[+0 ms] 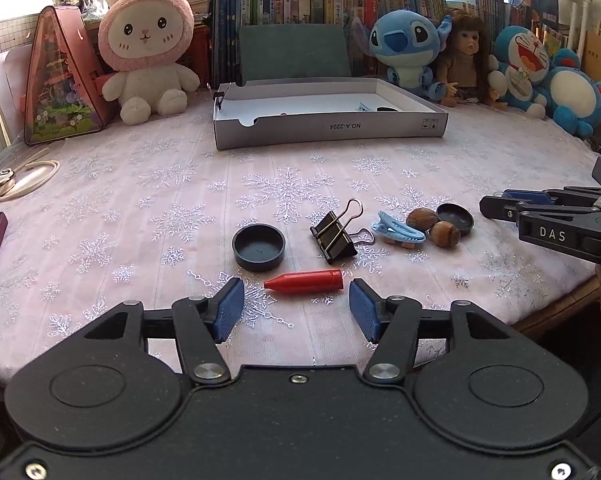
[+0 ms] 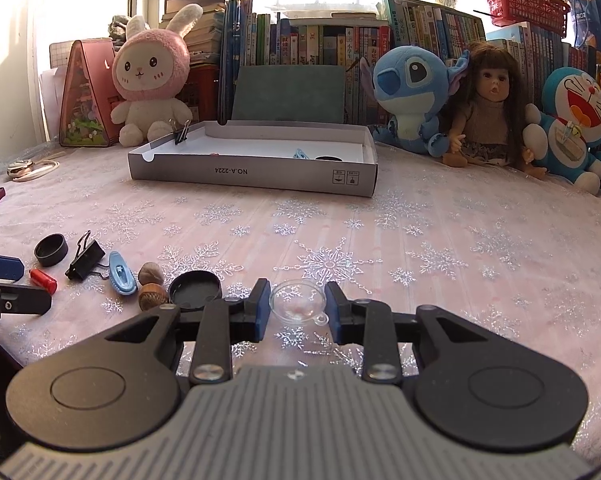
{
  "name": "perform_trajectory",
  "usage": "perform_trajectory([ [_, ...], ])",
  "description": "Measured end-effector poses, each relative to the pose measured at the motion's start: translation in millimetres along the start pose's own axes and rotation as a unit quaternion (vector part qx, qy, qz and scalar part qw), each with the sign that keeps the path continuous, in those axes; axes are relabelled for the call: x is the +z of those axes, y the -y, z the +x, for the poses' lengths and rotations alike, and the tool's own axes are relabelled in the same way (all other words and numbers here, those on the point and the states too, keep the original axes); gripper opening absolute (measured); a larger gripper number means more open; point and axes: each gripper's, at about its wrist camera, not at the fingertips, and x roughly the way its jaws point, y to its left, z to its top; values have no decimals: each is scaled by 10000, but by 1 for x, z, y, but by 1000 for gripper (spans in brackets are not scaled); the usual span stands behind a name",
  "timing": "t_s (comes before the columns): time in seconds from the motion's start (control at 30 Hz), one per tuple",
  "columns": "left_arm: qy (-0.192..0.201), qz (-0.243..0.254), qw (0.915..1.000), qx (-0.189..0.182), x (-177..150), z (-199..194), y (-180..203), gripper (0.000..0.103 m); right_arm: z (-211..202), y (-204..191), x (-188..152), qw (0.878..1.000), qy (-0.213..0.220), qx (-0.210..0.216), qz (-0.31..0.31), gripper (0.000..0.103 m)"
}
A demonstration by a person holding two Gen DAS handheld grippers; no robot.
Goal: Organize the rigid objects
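Rigid objects are only partly sorted: a blue clip (image 2: 300,154) and a dark cap (image 2: 327,158) are seen in the grey box (image 2: 252,174), while a red cap (image 1: 304,281), binder clip (image 1: 334,236), black lid (image 1: 258,247) and two nuts (image 1: 434,226) are left on the tablecloth (image 1: 140,208). The left gripper (image 1: 296,308) is spread with nothing between its pads, just short of the red cap. The right gripper (image 2: 296,310) is held around a clear half-shell (image 2: 298,300); whether the shell is actually pinched cannot be told.

cap (image 1: 258,247) left of binder clip (image 1: 334,234), box (image 1: 328,128) behind on table (image 1: 140,184)
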Motion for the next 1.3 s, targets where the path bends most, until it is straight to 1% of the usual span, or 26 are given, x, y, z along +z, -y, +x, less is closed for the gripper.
perform_trajectory([
  [0.03,17,17,10000,14,0,1,2,57,-1,0,-1,10000,17,-16,1,40],
  [0.07,34,31,10000,25,-1,1,3,57,-2,-1,-1,10000,31,-31,3,48],
  [0.1,42,26,10000,36,-1,2,4,58,-3,0,-2,10000,42,-43,7,52],
  [0.17,68,-7,10000,51,-2,3,5,58,-4,0,-3,10000,57,-64,29,53],
  [0.27,95,-57,9999,70,-1,5,4,57,-6,1,-5,9999,90,-97,56,57],
  [0.37,121,-19,9999,93,0,7,3,56,-8,0,-6,9998,118,-130,81,59],
  [0.4,140,-8,9999,101,0,7,4,52,-8,0,-6,9998,124,-143,93,59],
  [0.43,161,-2,9998,106,0,7,4,45,-9,0,-7,9997,138,-168,110,59],
  [0.47,182,6,9998,105,0,7,6,43,-9,-1,-8,9996,161,-205,121,59],
  [0.57,234,123,9995,199,-1,6,12,43,-11,-5,-10,9992,225,-293,152,59],
  [0.67,251,190,9993,182,-2,5,14,42,-11,-11,-12,9986,264,-414,174,59],
  [0.73,217,160,9995,139,0,5,14,42,-10,-14,-12,9983,289,-473,182,46],
  [0.77,193,141,9996,122,1,5,13,42,-9,-16,-13,9980,279,-527,188,37],
  [0.8,175,124,9997,108,2,5,12,42,-9,-18,-12,9977,283,-583,203,36],
  [0.9,186,127,9997,96,7,2,11,42,-9,-18,-10,9975,304,-572,291,35],
  [1.03,267,80,9996,53,17,-4,8,42,-11,-9,-2,9963,361,-561,540,35],
  [1.3,514,25,9987,72,57,-5,-4,42,-10,20,24,9946,312,-266,956,35],
])
